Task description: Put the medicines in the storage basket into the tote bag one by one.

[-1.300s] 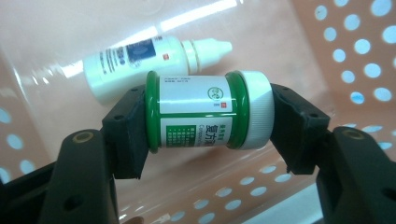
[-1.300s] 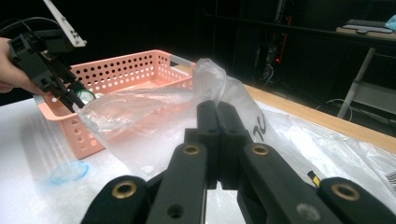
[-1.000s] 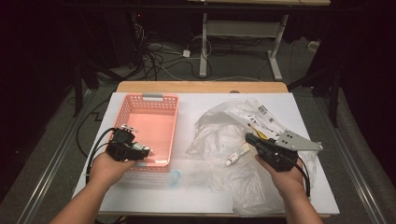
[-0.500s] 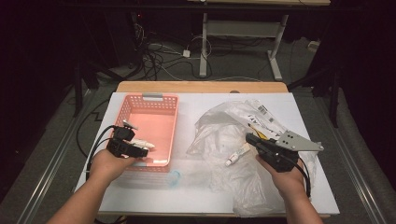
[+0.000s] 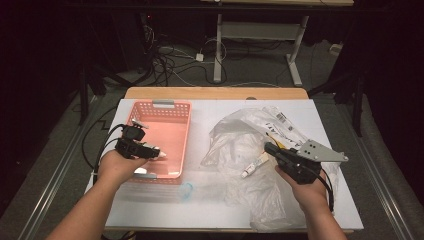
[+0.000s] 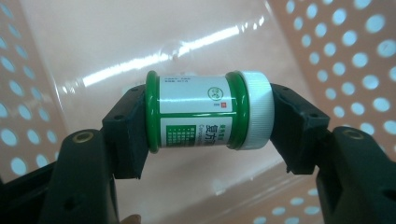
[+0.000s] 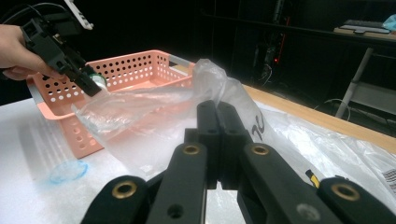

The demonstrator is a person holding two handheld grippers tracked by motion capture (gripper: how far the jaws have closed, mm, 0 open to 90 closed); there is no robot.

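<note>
Table: white top, carries everything
Plastic bags: clear, crumpled heap on the right half of the table
Basket: pink, with holes, on the left half
Right gripper: jaws pressed together, nothing between them, over the plastic bags
Left gripper: jaws partly apart, clamped on the jar
Jar: green with white cap, lying sideways between the jaws, above the basket floor

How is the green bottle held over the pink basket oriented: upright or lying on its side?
On its side. In the left gripper view the green bottle lies level between the left gripper's fingers, white cap against one, base against the other.
</note>
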